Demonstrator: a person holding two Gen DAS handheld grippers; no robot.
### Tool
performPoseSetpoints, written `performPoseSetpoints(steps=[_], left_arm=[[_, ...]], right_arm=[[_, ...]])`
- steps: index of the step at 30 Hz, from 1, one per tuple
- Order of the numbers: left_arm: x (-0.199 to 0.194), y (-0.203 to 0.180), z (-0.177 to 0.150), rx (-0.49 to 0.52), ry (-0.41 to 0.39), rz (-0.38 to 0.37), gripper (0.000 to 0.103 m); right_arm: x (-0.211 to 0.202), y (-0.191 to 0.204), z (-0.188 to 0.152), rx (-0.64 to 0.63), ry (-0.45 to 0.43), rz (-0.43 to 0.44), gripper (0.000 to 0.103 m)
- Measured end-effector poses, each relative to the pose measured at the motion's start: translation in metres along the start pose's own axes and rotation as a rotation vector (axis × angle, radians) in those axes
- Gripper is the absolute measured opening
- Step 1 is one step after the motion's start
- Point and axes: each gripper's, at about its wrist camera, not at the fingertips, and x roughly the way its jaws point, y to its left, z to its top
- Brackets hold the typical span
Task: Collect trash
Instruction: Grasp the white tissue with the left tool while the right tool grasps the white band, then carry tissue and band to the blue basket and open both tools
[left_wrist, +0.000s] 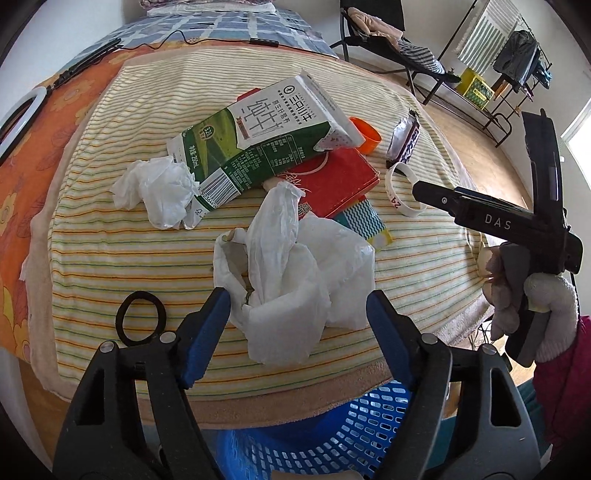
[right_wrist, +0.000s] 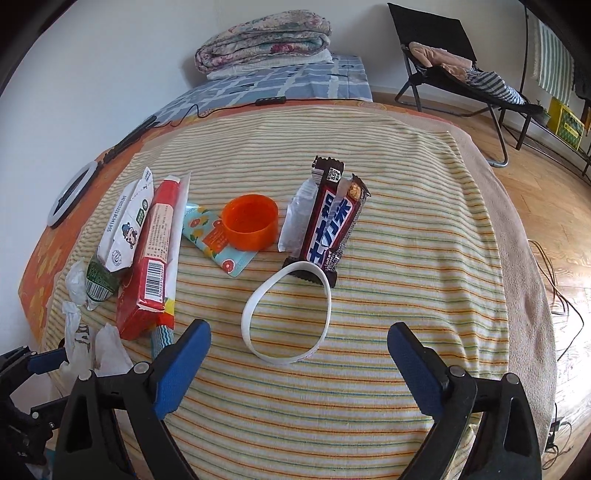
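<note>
My left gripper (left_wrist: 299, 328) is open above the table's near edge, its blue pads on either side of a crumpled white tissue (left_wrist: 291, 273). Behind it lie a green and white milk carton (left_wrist: 258, 147), a red box (left_wrist: 332, 181) and another tissue wad (left_wrist: 159, 192). My right gripper (right_wrist: 299, 354) is open too, with nothing between its fingers. It hovers just short of a white wristband (right_wrist: 247, 317). Past the band sit a brown chocolate wrapper (right_wrist: 328, 229) and an orange cap (right_wrist: 251, 221).
A blue mesh basket (left_wrist: 332, 432) stands below the table's near edge. A black hair tie (left_wrist: 142, 294) lies left of the left gripper. A floral packet (right_wrist: 210, 240) rests under the cap. A gloved hand (left_wrist: 546, 306) holds the right gripper. A folding chair (right_wrist: 461, 74) stands beyond.
</note>
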Motion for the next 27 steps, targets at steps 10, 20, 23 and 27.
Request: performPoseSetpoints(steps=[10, 20, 23, 27], left_arm=[[0.004, 0.005, 0.006, 0.003, -0.011, 0.028, 0.05], [-0.003, 0.006, 0.003, -0.004, -0.03, 0.022, 0.037], [-0.005, 0.006, 0.002, -0.005, -0.033, 0.018, 0.034], [-0.007, 0.009, 0.003, -0.018, -0.039, 0.016, 0.033]], right_arm=[[0.032, 0.005, 0.009, -0.018, 0.053, -0.041, 0.081], [0.027, 0.012, 0.007, -0.049, 0.033, -0.04, 0.037], [0.025, 0.007, 0.007, -0.028, 0.033, -0.014, 0.021], [0.019, -0.001, 0.008, 0.008, 0.024, 0.025, 0.013]])
